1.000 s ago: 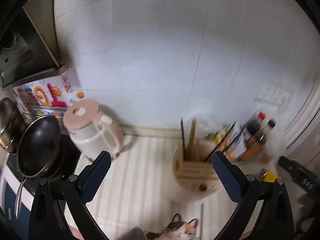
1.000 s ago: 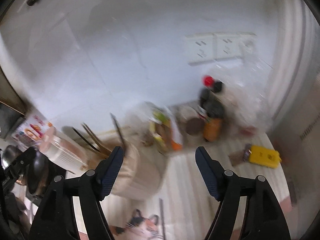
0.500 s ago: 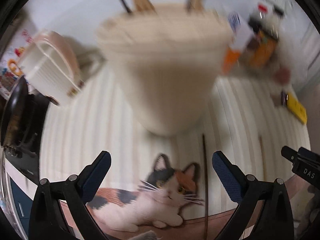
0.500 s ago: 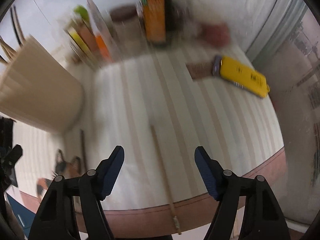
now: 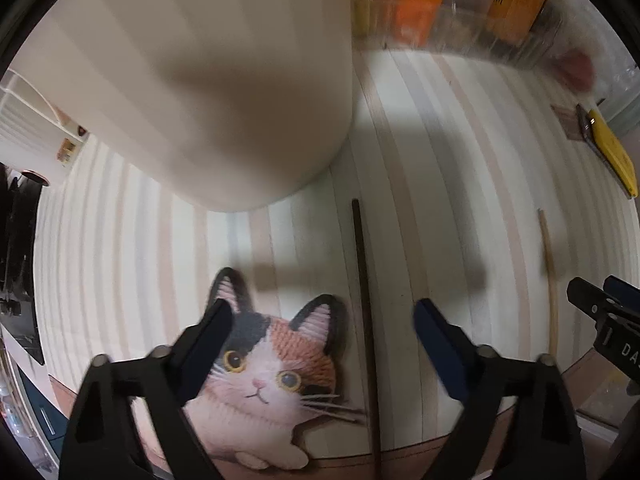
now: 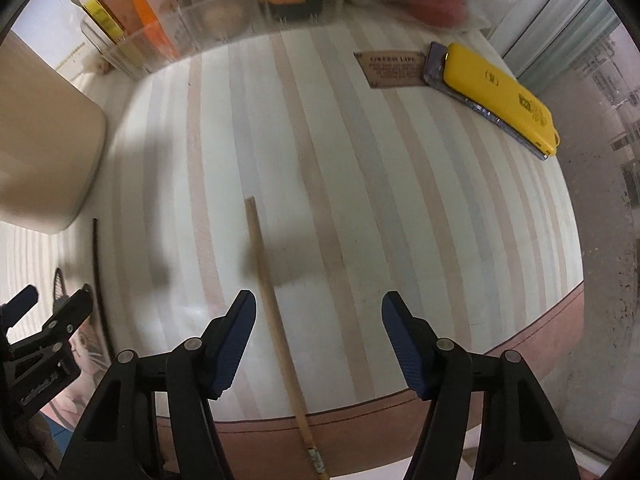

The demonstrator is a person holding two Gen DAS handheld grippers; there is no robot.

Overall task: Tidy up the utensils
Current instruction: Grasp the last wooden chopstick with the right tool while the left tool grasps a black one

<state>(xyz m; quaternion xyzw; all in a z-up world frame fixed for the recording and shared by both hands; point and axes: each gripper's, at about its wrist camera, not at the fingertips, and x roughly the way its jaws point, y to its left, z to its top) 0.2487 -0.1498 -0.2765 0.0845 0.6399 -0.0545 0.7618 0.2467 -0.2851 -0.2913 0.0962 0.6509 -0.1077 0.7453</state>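
Note:
A black chopstick (image 5: 365, 300) lies on the striped mat (image 5: 440, 160), in front of the beige utensil holder (image 5: 208, 80). My left gripper (image 5: 324, 320) points down over it; its jaws are closing, and the chopstick lies between them, nearer the right finger and untouched. A wooden chopstick (image 6: 266, 280) lies further right on the mat (image 6: 360, 160). My right gripper (image 6: 318, 314) hangs over it with its jaws closing. The stick runs between the fingers, close to the left finger (image 6: 236, 332), with no pad pressing on it. Each wrist view shows the other gripper at its edge.
A cat picture (image 5: 272, 360) is on the mat by the left gripper. A clear box of packets and bottles (image 6: 168, 28) stands at the back. A yellow case (image 6: 500, 96) and a brown label (image 6: 390, 70) lie at the back right. The mat's brown front border (image 6: 400, 412) is close.
Both grippers have dropped from facing the wall to pointing down at the mat. The holder now fills the left view's top. Both pairs of jaws have narrowed slightly.

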